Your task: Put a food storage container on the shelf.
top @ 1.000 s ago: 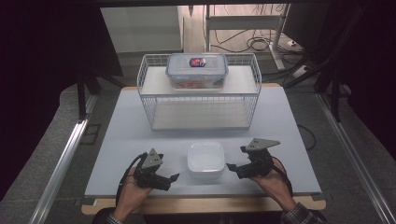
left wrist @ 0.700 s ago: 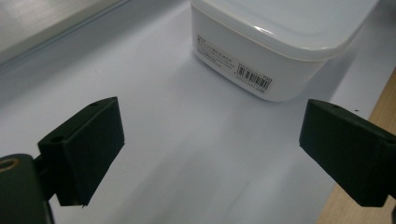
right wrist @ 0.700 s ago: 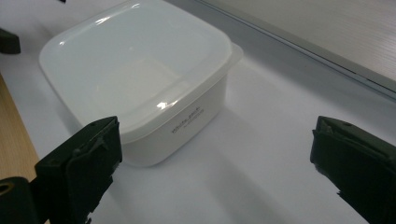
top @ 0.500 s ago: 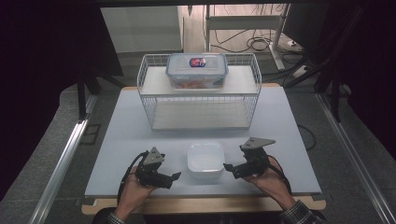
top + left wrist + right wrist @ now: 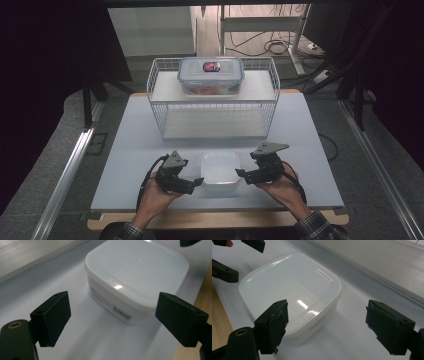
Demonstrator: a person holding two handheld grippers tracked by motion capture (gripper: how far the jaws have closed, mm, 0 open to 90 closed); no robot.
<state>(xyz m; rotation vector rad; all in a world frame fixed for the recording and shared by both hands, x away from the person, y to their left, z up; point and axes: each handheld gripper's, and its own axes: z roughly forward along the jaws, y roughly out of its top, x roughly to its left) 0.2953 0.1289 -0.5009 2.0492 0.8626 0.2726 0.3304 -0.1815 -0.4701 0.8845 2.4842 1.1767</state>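
While I hold both hands low at the near edge of the counter [image 5: 125,150], the white lidded tub [image 5: 219,174] sits squarely between my two tools, each tip just beside one of its sides. My left tool [image 5: 196,182] points in at the tub from its left flank; my right tool [image 5: 241,174] points in from the opposite flank.

Looking along the left tool [image 5: 111,317], I see the tub [image 5: 140,272] ahead of the jaws and a little toward the right one, its nearest corner aimed at the gap. Those jaws stand spread, nothing between them but bare counter, and they have just been narrowing a touch.

Along the right tool [image 5: 327,322] the tub [image 5: 292,287] lies ahead and toward the left jaw, whose pad overlaps the tub's near wall in the picture (I cannot tell whether it touches). These jaws are spread too, have just been closing slightly, and the tub's corner reaches only to the edge of the gap, ungripped. Beyond the tub, the other tool's black tips show at the top left.

Farther off, well beyond both tools, a white wire rack [image 5: 215,107] carries a clear clip-lid box [image 5: 210,75] on its upper shelf.
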